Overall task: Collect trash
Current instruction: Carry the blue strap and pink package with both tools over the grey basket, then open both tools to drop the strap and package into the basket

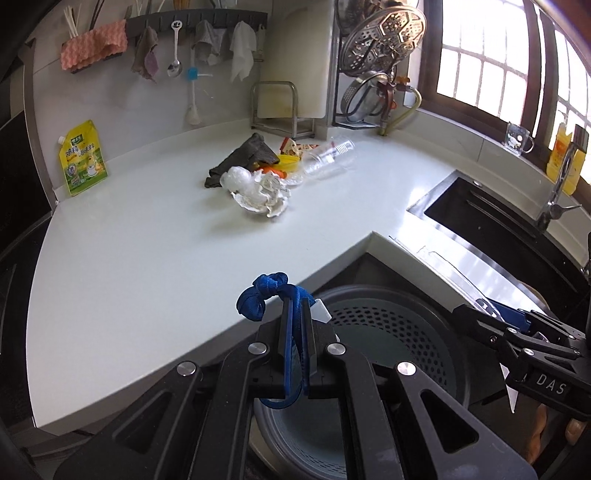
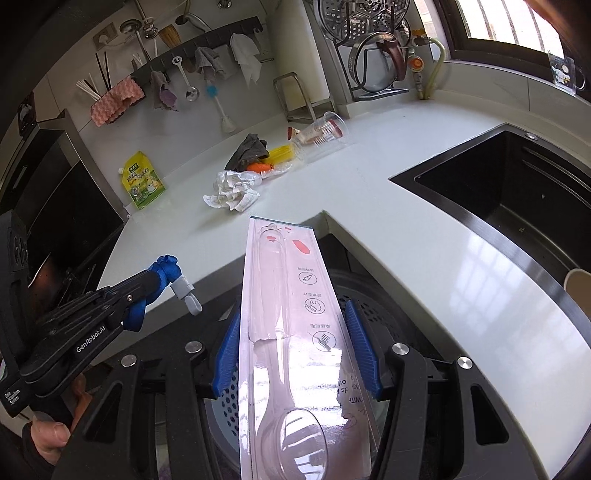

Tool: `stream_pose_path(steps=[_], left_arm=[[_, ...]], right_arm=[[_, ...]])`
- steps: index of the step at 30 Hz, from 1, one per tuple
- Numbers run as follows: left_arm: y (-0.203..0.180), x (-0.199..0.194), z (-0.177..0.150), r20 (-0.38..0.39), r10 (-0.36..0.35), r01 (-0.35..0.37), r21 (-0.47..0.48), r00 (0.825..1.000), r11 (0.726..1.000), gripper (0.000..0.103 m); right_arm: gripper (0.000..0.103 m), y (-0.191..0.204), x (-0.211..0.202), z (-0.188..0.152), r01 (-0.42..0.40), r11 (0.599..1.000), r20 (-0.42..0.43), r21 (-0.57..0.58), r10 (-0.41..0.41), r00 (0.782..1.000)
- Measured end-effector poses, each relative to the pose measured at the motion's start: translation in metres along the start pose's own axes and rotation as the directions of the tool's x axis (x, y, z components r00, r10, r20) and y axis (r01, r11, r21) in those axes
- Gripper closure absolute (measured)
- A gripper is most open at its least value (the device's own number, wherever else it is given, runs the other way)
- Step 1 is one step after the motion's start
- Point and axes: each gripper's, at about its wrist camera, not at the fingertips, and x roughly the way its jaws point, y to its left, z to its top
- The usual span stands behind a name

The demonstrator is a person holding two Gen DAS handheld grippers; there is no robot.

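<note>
The left gripper (image 1: 294, 310) hung over the edge of the white tabletop (image 1: 155, 236), its jaws closed tight on a knotted blue fabric strap (image 1: 267, 295) with a small white plastic clip (image 2: 184, 291) dangling from it. Directly below sat a round grey perforated bin (image 1: 388, 332), tucked into the inner corner of the tabletop.

The right gripper (image 2: 297, 354) held a long clear plastic blister pack with a spoon-shaped cavity (image 2: 288, 332); its jaws stood fairly wide, the blue pads pressed against the pack's two long edges. The pack lay lengthwise above the bin, its far end reaching to the tabletop edge.

Further back on the tabletop lay the remaining litter in a loose cluster: a crumpled white paper wrapper (image 1: 264, 195), a dark grey rag (image 1: 243, 158), a yellow lid-like piece (image 1: 288, 160), an orange scrap (image 1: 273, 171) and a clear plastic cup on its side (image 1: 328, 157). A yellow-green spouted pouch (image 1: 83, 158) leaned against the wall at the left, well apart from the cluster. A dark sink (image 2: 517, 184) was set into the tabletop on the right. Cloths and utensils hung from a dark wall rail (image 1: 195, 20) behind.
</note>
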Motion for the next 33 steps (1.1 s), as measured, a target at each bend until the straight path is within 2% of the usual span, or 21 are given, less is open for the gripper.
stream_pose_path(steps=[11, 16, 33], left_arm=[[-0.026, 0.008, -0.034, -0.048, -0.003, 0.004, 0.03, 0.999, 1.0, 0.099], [-0.034, 0.016, -0.044, -0.073, -0.005, 0.008, 0.042, 0.997, 0.999, 0.099], [-0.021, 0.043, -0.058, -0.157, -0.004, 0.004, 0.001, 0.988, 1.0, 0.097]], right_arm=[[0.051, -0.015, -0.001, -0.047, 0.029, 0.999, -0.052, 0.015, -0.028, 0.998], [0.051, -0.019, 0.005, -0.054, 0.037, 0.999, -0.074, 0.022, -0.035, 0.997], [0.051, -0.024, 0.03, -0.068, 0.038, 0.999, -0.16, 0.025, -0.033, 0.987]])
